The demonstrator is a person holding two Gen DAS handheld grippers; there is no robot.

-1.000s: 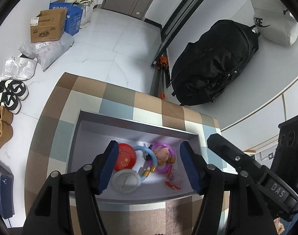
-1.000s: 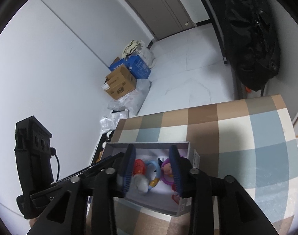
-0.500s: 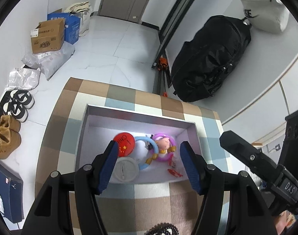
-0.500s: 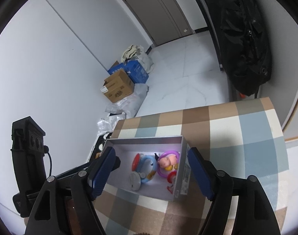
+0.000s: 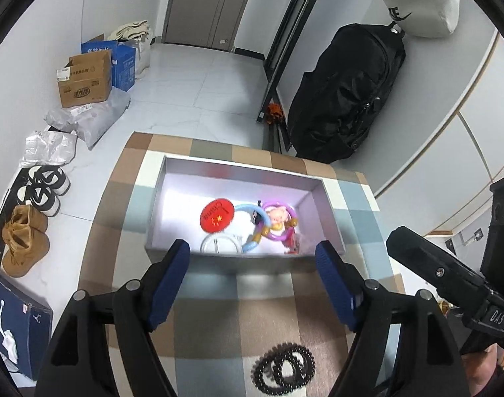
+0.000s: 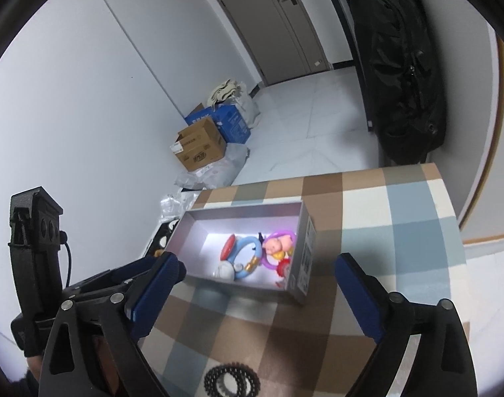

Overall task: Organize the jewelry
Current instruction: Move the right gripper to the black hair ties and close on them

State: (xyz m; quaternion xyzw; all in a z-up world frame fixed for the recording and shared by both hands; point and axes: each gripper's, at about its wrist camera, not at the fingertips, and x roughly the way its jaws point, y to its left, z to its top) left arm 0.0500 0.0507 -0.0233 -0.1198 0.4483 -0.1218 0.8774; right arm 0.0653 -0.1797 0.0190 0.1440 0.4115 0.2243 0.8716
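Note:
A grey open box (image 5: 238, 168) (image 6: 303, 248) stands on the checkered tablecloth. Inside lie a red disc (image 5: 217, 215) (image 6: 227, 246), a blue ring (image 5: 253, 228) (image 6: 247, 254), a purple ring with a pink pig figure (image 5: 278, 220) (image 6: 280, 243) and a white round piece (image 5: 219, 244) (image 6: 224, 269). A black beaded bracelet (image 5: 283, 367) (image 6: 232, 380) lies on the cloth near me. My left gripper (image 5: 252, 281) is open and empty, above the box's near edge. My right gripper (image 6: 258, 294) is open and empty, in front of the box.
The checkered table (image 5: 202, 314) (image 6: 384, 231) ends at the floor on the far side. A black bag (image 5: 344, 92) leans on the wall. Cardboard boxes (image 5: 84, 77) and shoes (image 5: 43, 188) sit on the floor at the left.
Both grippers have pulled back and up from the box. The right gripper has opened wide. The black bracelet has come into view at the bottom.

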